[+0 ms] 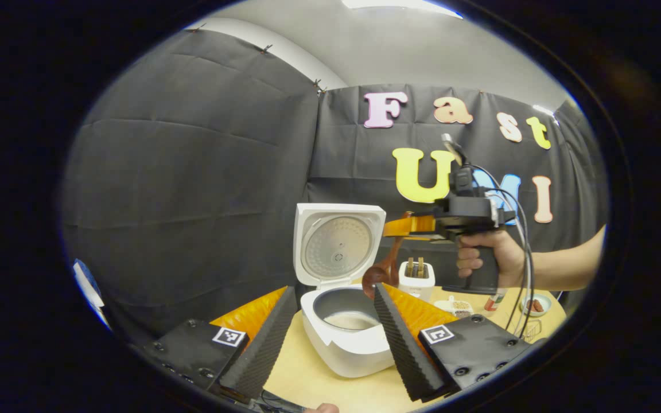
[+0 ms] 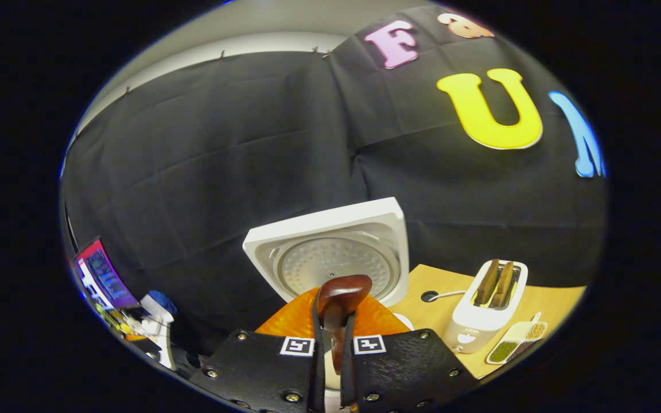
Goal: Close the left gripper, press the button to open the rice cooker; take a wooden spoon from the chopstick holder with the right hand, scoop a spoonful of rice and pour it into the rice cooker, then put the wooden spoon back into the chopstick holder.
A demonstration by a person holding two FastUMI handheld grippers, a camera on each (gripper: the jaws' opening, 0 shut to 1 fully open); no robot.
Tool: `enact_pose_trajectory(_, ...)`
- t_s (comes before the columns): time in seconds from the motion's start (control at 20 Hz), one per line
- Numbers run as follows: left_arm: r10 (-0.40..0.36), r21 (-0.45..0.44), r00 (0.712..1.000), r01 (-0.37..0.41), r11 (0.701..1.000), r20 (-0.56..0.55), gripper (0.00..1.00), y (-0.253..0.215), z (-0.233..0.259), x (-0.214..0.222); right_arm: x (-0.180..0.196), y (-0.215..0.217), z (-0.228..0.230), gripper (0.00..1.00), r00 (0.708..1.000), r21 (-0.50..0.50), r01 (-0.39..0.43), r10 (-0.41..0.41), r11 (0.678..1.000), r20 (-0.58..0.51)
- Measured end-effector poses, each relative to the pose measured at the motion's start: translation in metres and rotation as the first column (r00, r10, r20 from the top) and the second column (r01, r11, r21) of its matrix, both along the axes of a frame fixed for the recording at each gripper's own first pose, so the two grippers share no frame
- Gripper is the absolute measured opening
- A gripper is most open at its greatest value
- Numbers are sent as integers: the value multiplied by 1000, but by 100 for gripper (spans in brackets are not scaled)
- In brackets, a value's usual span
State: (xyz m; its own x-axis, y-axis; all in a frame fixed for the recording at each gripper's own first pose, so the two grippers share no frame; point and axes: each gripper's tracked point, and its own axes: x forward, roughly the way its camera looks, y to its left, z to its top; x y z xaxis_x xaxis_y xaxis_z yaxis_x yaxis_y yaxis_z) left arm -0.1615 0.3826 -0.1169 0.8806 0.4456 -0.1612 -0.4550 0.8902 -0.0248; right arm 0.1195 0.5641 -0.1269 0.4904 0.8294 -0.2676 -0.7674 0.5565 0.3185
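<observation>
the right gripper (image 2: 330, 350) clamps the wooden spoon (image 2: 339, 298) over the open rice cooker (image 1: 348, 338) (rice already inside). the left gripper (image 1: 330, 338) hangs wide open, holding nothing. pouring looks done; next, carry the spoon back to its holder.

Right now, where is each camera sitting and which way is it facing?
Left gripper view: rides the left tongs, low over the table, facing the open rice cooker; its own two fingers spread apart, and farther off a hand holding the right tongs.
Right gripper view: rides the right tongs, above the cooker, facing its raised lid; its own fingers clamp the wooden spoon.
Shared: rice cooker, wooden spoon, toaster.
</observation>
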Motion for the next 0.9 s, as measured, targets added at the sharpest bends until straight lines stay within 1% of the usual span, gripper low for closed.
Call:
enact_pose_trajectory(0.1, -8, 16, 1000, 8, 1000, 4, 95, -6, 6, 2, 2, -34, 15, 11, 998, 66, 40, -36, 997, -60)
enact_pose_trajectory(0.15, -14, 20, 1000, 14, 1000, 4, 92, -12, 8, 2, 2, -52, 20, 11, 995, 88, 65, -57, 994, -87)
enact_pose_trajectory(0.25, -19, 35, 1000, 19, 999, 9, 95, -22, 17, 1, 3, -85, 27, 11, 986, 122, 116, -99, 986, -135)
enact_pose_trajectory(0.3, -27, 41, 999, 26, 999, 19, 92, -30, 21, 2, 2, -101, 30, 11, 982, 136, 134, -114, 982, -150)
enact_pose_trajectory(0.35, -35, 44, 999, 34, 998, 31, 95, -37, 26, 4, 2, -116, 32, 11, 979, 144, 150, -126, 978, -160)
enact_pose_trajectory(0.4, -43, 45, 998, 41, 998, 38, 95, -44, 28, 6, 1, -129, 30, 11, 975, 147, 167, -141, 975, -169)
enact_pose_trajectory(0.45, -50, 46, 998, 48, 998, 37, 92, -51, 28, 10, 0, -142, 29, 11, 972, 151, 181, -153, 972, -178)
enact_pose_trajectory(0.5, -59, 45, 998, 57, 997, 32, 95, -59, 28, 13, -1, -154, 29, 11, 968, 152, 198, -168, 968, -188)
enact_pose_trajectory(0.65, -94, 59, 995, 92, 994, 33, 95, -84, 36, 21, -8, -198, 34, 11, 955, 166, 249, -213, 954, -205)
enact_pose_trajectory(0.7, -104, 62, 994, 102, 993, 32, 92, -92, 36, 23, -11, -215, 35, 11, 950, 167, 267, -231, 949, -208)
enact_pose_trajectory(0.75, -115, 59, 993, 113, 992, 30, 92, -99, 36, 26, -13, -232, 36, 11, 945, 167, 289, -252, 943, -210)
enact_pose_trajectory(0.8, -128, 53, 991, 126, 991, 30, 95, -109, 36, 28, -17, -248, 38, 11, 938, 168, 311, -274, 936, -211)
enact_pose_trajectory(0.9, -153, 55, 988, 151, 987, 36, 95, -124, 41, 33, -17, -281, 40, 11, 921, 168, 363, -326, 916, -213)
